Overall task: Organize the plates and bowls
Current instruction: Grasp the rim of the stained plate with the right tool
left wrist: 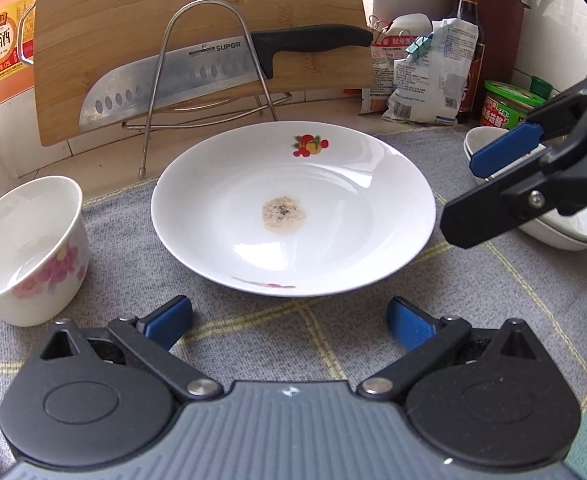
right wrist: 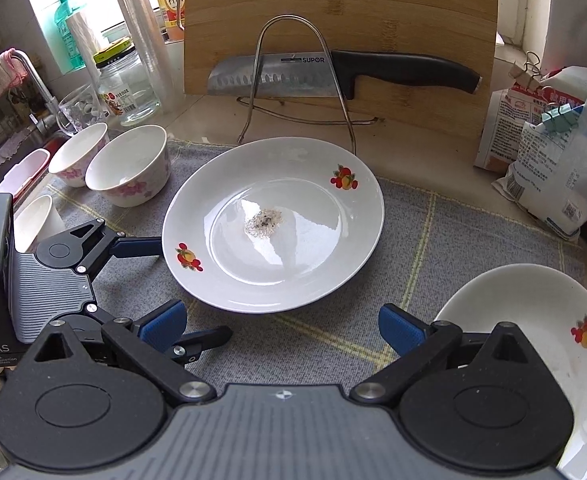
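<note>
Fruit-print plate lies flat on grey checked mat, brown residue spot at centre. Left gripper and right gripper flank it, jaws spread, empty. Floral bowl sits left.

One plate; three floral bowls; two stacked bowls; one knife.

Your left cam sits low and close facing the plate; right cam looks from its right, sharing it.
</note>
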